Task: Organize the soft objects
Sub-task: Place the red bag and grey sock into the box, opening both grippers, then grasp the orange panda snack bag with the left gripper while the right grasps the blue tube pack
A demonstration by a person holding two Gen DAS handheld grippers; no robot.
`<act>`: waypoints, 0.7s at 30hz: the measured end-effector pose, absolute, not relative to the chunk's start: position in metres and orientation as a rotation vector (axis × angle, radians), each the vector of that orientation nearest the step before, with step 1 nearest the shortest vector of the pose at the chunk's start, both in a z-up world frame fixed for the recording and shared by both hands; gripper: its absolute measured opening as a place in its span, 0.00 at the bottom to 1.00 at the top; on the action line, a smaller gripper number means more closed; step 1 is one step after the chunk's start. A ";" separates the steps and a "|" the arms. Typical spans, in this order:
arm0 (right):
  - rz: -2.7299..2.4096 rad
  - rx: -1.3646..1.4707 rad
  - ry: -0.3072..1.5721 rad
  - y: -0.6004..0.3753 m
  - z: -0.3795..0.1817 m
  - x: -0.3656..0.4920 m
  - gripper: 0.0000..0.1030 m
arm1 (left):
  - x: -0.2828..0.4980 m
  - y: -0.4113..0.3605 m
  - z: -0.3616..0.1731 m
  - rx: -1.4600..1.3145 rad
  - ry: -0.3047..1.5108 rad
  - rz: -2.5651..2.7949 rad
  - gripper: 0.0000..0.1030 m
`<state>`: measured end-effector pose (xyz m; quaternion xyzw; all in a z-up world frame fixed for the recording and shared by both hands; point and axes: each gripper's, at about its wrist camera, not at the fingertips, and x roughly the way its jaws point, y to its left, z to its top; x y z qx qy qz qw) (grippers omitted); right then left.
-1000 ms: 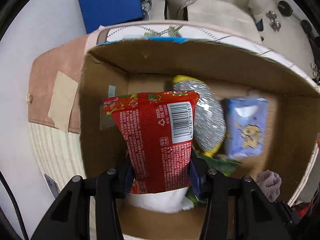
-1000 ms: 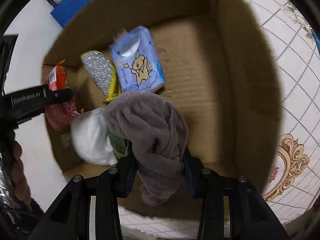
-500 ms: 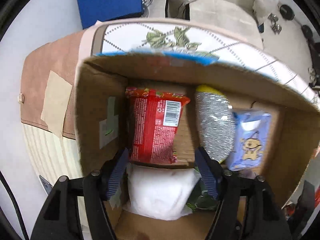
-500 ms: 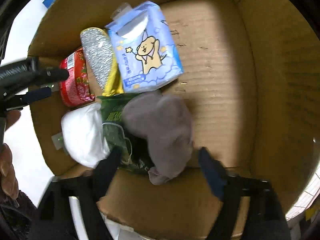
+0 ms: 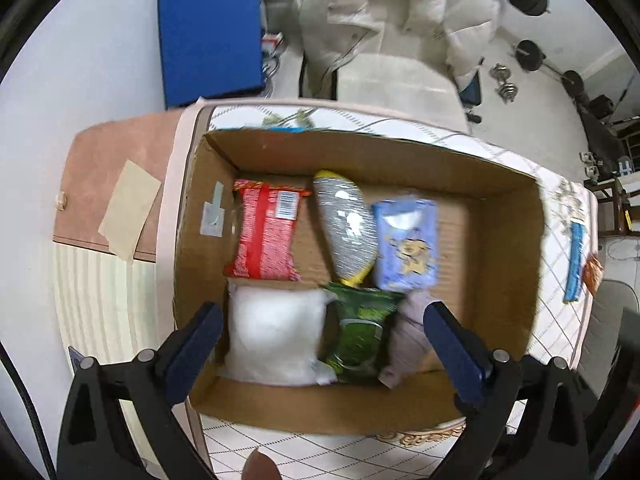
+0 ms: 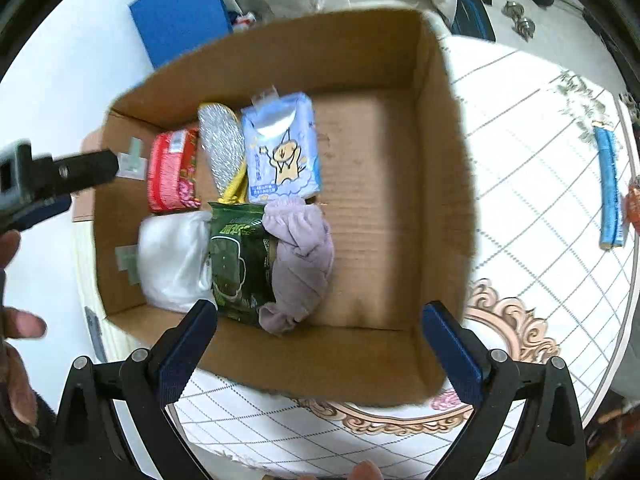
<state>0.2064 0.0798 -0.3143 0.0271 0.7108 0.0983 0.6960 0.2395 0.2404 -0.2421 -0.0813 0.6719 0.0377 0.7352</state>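
Note:
An open cardboard box (image 5: pixel 504 248) (image 6: pixel 444 168) holds a red snack pack (image 5: pixel 266 232) (image 6: pixel 172 170), a silver-and-yellow pouch (image 5: pixel 346 224) (image 6: pixel 222 146), a blue tissue pack (image 5: pixel 408 246) (image 6: pixel 282 148), a white soft pack (image 5: pixel 274 338) (image 6: pixel 172 260), a green packet (image 5: pixel 360 334) (image 6: pixel 240 264) and a grey-mauve cloth (image 5: pixel 408 336) (image 6: pixel 302 256). My left gripper (image 5: pixel 320 344) is open and empty above the box's near edge. My right gripper (image 6: pixel 320 344) is open and empty above the box's near wall. The left gripper also shows in the right wrist view (image 6: pixel 60 180), at the box's left side.
The box stands on a white patterned cloth (image 6: pixel 540 240) over a table. A blue strip (image 6: pixel 608 188) (image 5: pixel 574 264) lies on the cloth to the right. A blue mat (image 5: pixel 210 32), a white padded jacket (image 5: pixel 396 28) and dumbbells (image 5: pixel 504 84) lie on the floor beyond.
My left gripper let go of the red snack pack and my right gripper let go of the grey cloth; both lie in the box. Both grippers opened wide and drew back upward.

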 end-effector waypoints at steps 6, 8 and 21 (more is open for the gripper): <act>0.209 0.150 1.499 0.004 -0.271 0.207 1.00 | 0.235 0.171 -0.203 -0.139 1.388 0.026 1.00; 0.180 0.173 1.462 -0.033 -0.253 0.208 1.00 | 0.239 0.134 -0.194 -0.117 1.353 0.002 1.00; -0.122 0.182 1.505 -0.259 -0.316 0.307 0.93 | 0.292 -0.041 -0.263 0.157 1.356 0.124 1.00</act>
